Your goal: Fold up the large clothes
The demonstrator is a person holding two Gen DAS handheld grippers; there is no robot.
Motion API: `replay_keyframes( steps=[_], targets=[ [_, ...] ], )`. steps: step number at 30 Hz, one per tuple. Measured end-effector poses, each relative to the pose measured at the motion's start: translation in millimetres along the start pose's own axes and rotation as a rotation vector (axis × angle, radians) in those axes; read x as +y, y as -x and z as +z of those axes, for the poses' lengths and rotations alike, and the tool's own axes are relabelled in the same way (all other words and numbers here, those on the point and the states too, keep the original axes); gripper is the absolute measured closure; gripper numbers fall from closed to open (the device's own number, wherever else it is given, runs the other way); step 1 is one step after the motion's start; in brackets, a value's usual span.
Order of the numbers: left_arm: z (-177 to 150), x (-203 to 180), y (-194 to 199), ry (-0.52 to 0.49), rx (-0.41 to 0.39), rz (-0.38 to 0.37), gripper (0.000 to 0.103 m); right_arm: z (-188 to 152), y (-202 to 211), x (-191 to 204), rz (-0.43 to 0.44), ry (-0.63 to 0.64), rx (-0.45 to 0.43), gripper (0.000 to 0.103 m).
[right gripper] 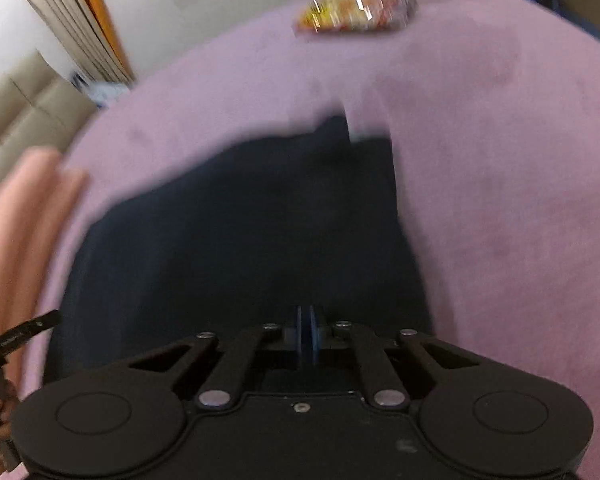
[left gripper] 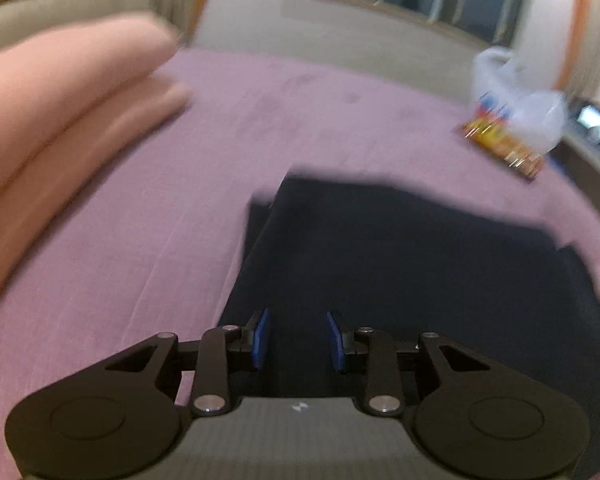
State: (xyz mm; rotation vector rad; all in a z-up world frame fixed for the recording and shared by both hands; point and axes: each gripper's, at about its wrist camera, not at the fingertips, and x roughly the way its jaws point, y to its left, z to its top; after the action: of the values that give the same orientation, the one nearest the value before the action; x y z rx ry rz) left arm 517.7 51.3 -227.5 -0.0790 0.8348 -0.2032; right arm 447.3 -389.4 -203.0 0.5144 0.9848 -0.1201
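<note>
Left tongs [left gripper: 298, 340]: released, blue pads apart with nothing between them, hanging over the near edge of the dark navy garment [left gripper: 400, 264].

Garment lies folded on the mauve bed cover [left gripper: 148, 216], directly ahead of and beneath both tongs; long axis runs away from them. Stacked pink bedding [left gripper: 52, 104] sits well off to the left.

Right tongs [right gripper: 307, 334]: clenched, pads together; whether cloth is pinched, cannot tell. Neither hand clearly nearer.
</note>
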Motion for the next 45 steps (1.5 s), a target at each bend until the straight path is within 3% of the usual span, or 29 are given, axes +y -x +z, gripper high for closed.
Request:
replay_keyframes(
  steps=[2,4,7,9,12,15,18,21,25,27,28,31,34,38,45],
  targets=[
    [-23.1,9.5,-3.1,0.035,0.013,-0.003,0.075,-19.9,-21.0,-5.9,-0.082,-0.034,0.066,0.103],
    [-26.6,10.8,3.7,0.02,0.018,0.0,0.075,-24.1,-18.4,-7.5,-0.082,-0.049,0.036,0.103],
    [-26.8,17.2,22.1,0.044,0.029,-0.001,0.074,-18.6,3.1,14.3,-0.133,0.039,-0.003,0.097],
    [-28.9,25.6,44.2,0.084,0.034,0.009,0.073,-17.7,28.1,38.8,-0.107,0.121,-0.07,0.096],
    [-36.0,37.2,72.2,0.167,0.042,0.0,0.069,-21.3,49.4,82.7,0.0,0.203,-0.129,0.094],
    [-49.0,46.0,85.7,0.241,0.066,-0.013,0.067,-31.8,29.5,124.5,0.091,0.26,-0.101,0.094],
    [-66.9,55.8,85.5,0.316,0.097,-0.027,0.067,-47.8,-11.1,150.4,0.061,0.307,-0.065,0.095],
    [-82.5,64.2,83.7,0.393,0.109,-0.055,0.067,-61.5,-51.5,145.7,0.021,0.288,-0.012,0.097],
    [-102.4,81.2,75.5,0.548,0.12,-0.14,0.062,-58.2,-52.3,133.0,0.059,0.228,-0.004,0.102],
    [-111.7,92.1,70.1,0.655,0.085,-0.205,0.05,-50.8,-44.7,134.0,0.068,0.227,0.013,0.1],
    [-116.6,98.7,66.1,0.725,0.058,-0.244,0.047,-46.4,-40.4,133.0,0.081,0.225,0.012,0.094],
    [-125.0,106.5,56.9,0.845,0.014,-0.293,0.044,-43.3,-19.1,136.7,0.141,0.225,-0.036,0.094],
    [-120.3,100.8,50.0,0.832,-0.017,-0.291,0.044,-51.0,-13.2,153.4,0.091,0.297,-0.101,0.094],
    [-112.7,91.9,35.6,0.846,-0.056,-0.3,0.042,-65.3,-48.3,159.0,0.026,0.356,-0.048,0.095],
    [-98.1,78.1,10.0,0.881,-0.153,-0.301,0.042,-61.2,-48.5,137.5,0.071,0.325,-0.035,0.1]
  ],
)
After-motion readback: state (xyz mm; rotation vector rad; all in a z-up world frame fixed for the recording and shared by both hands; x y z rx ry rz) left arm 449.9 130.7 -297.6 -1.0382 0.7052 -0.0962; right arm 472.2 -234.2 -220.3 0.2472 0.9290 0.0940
